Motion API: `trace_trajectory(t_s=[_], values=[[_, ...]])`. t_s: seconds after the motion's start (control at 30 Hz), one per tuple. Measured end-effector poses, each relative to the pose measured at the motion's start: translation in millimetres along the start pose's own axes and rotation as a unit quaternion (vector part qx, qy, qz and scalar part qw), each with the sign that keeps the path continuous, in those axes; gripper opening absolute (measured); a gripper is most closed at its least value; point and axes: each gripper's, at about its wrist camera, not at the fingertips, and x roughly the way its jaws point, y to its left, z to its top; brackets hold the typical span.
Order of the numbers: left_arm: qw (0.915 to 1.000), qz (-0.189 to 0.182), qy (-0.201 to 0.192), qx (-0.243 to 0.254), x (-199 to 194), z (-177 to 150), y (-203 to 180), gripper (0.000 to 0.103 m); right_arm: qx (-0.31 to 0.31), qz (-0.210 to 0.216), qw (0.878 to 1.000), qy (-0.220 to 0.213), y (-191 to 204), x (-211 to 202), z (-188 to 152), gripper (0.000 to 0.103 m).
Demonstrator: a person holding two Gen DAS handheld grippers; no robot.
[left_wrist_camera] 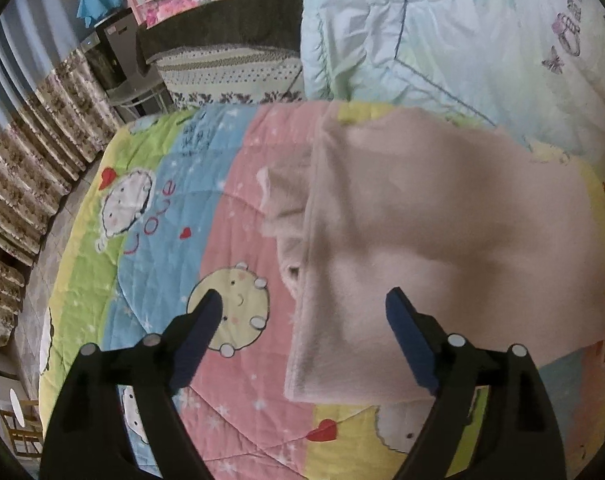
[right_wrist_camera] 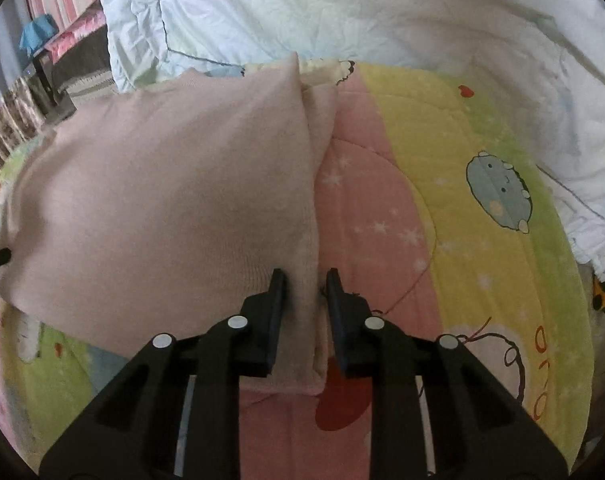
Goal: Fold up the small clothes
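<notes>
I read the pink knit garment [right_wrist_camera: 162, 200] as light, soft and limp, with a slightly fuzzy surface that should grip well against rubber pads, so it is likely to sag and drape from wherever I hold it and nothing about it looks fragile. It lies on the cartoon-print quilt [right_wrist_camera: 482, 140] covering the bed, already doubled over on itself. My right hand-held gripper [right_wrist_camera: 304, 280] is narrowed to a small gap with the garment's near right edge strip running up between its fingers; I judge it is pinching or about to pinch that hem, though I cannot tell whether the pads press firmly. My left hand-held gripper [left_wrist_camera: 302, 304] is spread wide and holds nothing, its right finger hanging over the garment's left portion and its left finger over bare quilt. The best holds, I think, are the corners and the doubled edges, not the middle, which would bunch. From the right hand-held gripper the long axis runs straight ahead, away from me toward the pale blue comforter [right_wrist_camera: 342, 8], with a narrower folded flap [right_wrist_camera: 322, 120] showing ahead along the right side.
</notes>
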Motion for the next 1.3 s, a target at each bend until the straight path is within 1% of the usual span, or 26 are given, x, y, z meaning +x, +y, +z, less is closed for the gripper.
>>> trace_trajectory(t_s=[0.03,0.07,0.23,0.27,0.33,0.4,0.47,0.53,0.67,0.73,0.83,0.97,1.1,1.3], values=[[1.0,-0.002,-0.003,0.004,-3.1,2.6,-4.3,0.085,0.003,0.005,1.0,-0.004,-2.0,-3.7,0.7,0.032],[1.0,-0.003,-0.006,0.006,-4.8,4.3,-7.1,0.085,0.005,0.013,1.0,-0.006,-2.2,-7.4,3.0,0.041],[0.9996,-0.018,-0.012,0.016,-5.5,13.2,-28.7,0.085,0.009,0.016,1.0,-0.013,4.5,-14.6,21.9,0.045],[0.9995,-0.022,-0.013,0.016,-4.6,14.7,-32.5,0.085,0.01,0.018,1.0,-0.014,6.8,-16.0,25.8,0.051],[0.9993,-0.031,-0.013,0.017,-2.7,17.2,-40.2,0.085,0.008,0.019,1.0,-0.016,11.2,-18.5,31.0,0.054],[0.999,-0.039,-0.012,0.017,1.5,19.7,-49.7,0.085,0.003,0.023,1.0,-0.021,12.9,-22.2,31.7,0.06],[0.9988,-0.044,-0.007,0.018,9.8,22.2,-58.2,0.085,-0.001,0.026,0.999,-0.027,17.9,-23.3,34.9,0.068],[0.9986,-0.049,-0.001,0.019,19.2,23.5,-64.8,0.085,-0.007,0.03,0.999,-0.035,23.0,-25.6,38.0,0.071],[0.9981,-0.056,0.018,0.017,44.6,24.5,-79.9,0.085,-0.019,0.034,0.998,-0.047,30.7,-23.2,45.7,0.082],[0.9979,-0.058,0.023,0.019,55.2,26.2,-88.6,0.085,-0.024,0.036,0.998,-0.05,32.6,-19.9,48.6,0.086],[0.9979,-0.056,0.021,0.023,64.1,29.2,-100.3,0.085,-0.027,0.037,0.998,-0.045,31.7,-8.0,53.9,0.088],[0.9986,-0.042,0.007,0.032,72.5,36.8,-113.5,0.086,-0.028,0.041,0.998,-0.049,25.7,8.3,59.5,0.088],[0.9981,-0.057,0.006,0.024,77.3,44.6,-123.0,0.086,-0.015,0.059,0.997,-0.048,15.8,27.7,65.4,0.088],[0.9983,-0.038,0.01,0.044,89.8,46.8,-141.7,0.087,0.005,0.07,0.996,-0.052,4.2,50.3,70.3,0.088]])
